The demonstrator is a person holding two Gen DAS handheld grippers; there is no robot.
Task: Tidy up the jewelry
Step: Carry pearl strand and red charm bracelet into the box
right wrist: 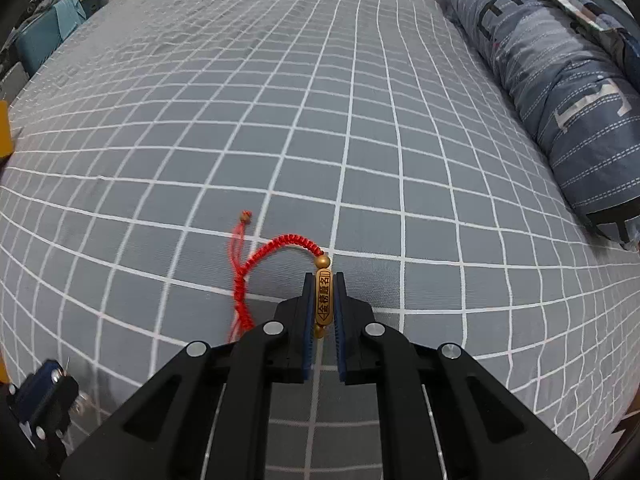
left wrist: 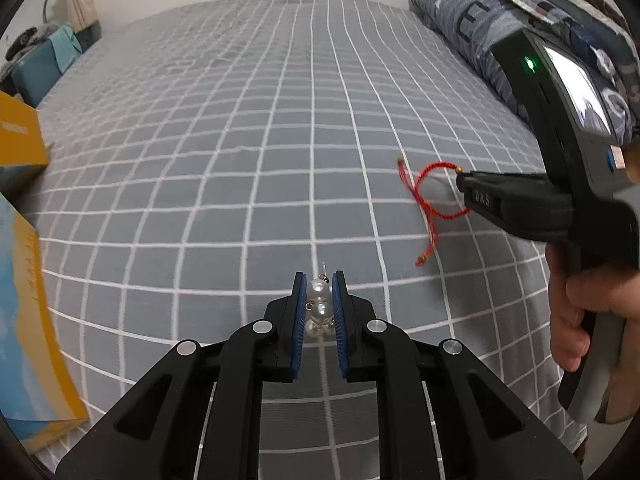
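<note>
My left gripper point(left wrist: 319, 280) is shut on a pearl earring point(left wrist: 319, 300) and holds it above the grey checked bedspread point(left wrist: 240, 140). My right gripper point(right wrist: 323, 278) is shut on the gold bar charm point(right wrist: 323, 298) of a red braided cord bracelet point(right wrist: 256, 264), whose loop and loose ends hang to the left above the bedspread point(right wrist: 280, 120). In the left wrist view the right gripper point(left wrist: 464, 180) comes in from the right with the red bracelet point(left wrist: 424, 200) dangling from its tip. The left gripper's tip point(right wrist: 44, 392) shows at the lower left of the right wrist view.
A yellow and blue cardboard box point(left wrist: 28, 300) stands at the left edge of the bed. A blue patterned pillow point(right wrist: 560, 92) lies along the right side, also in the left wrist view point(left wrist: 472, 24). Teal items point(left wrist: 44, 64) sit beyond the far left corner.
</note>
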